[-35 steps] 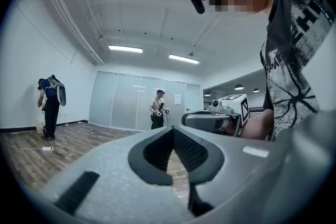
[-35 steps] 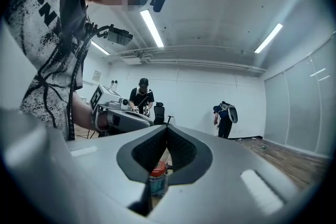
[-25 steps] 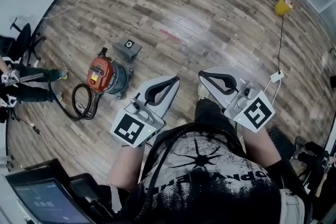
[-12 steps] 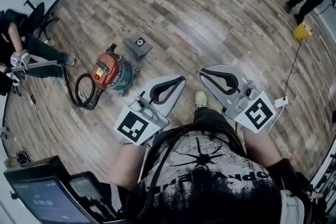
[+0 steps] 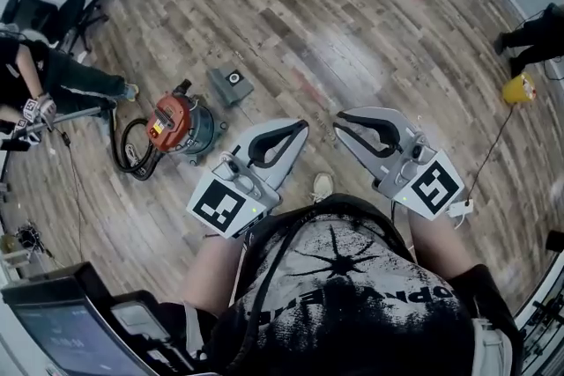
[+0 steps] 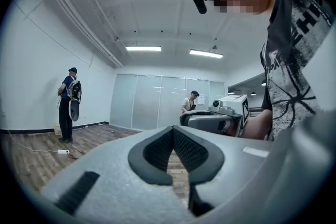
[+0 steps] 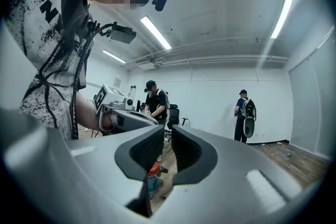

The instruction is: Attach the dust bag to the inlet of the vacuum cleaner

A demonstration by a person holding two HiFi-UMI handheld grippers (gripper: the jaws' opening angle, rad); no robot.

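dust bag [image 5: 231, 86] lying loose on the wood floor [image 5: 352, 22], both grippers empty

The flat grey bag sits just beside the red-topped vacuum cleaner [image 5: 181, 126], on its far side, and the black hose [image 5: 132, 161] is coiled up against the vacuum's left. The left gripper [image 5: 301, 129] is well off to the vacuum's right, jaws pinched together on nothing. The right gripper [image 5: 340, 119] is further right again. Its jaws have just been cracking open and show a narrow gap with nothing in it.

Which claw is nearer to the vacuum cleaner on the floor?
Left. In the head view the left claw sits just right of the vacuum cleaner; the right claw is farther right, beyond it.
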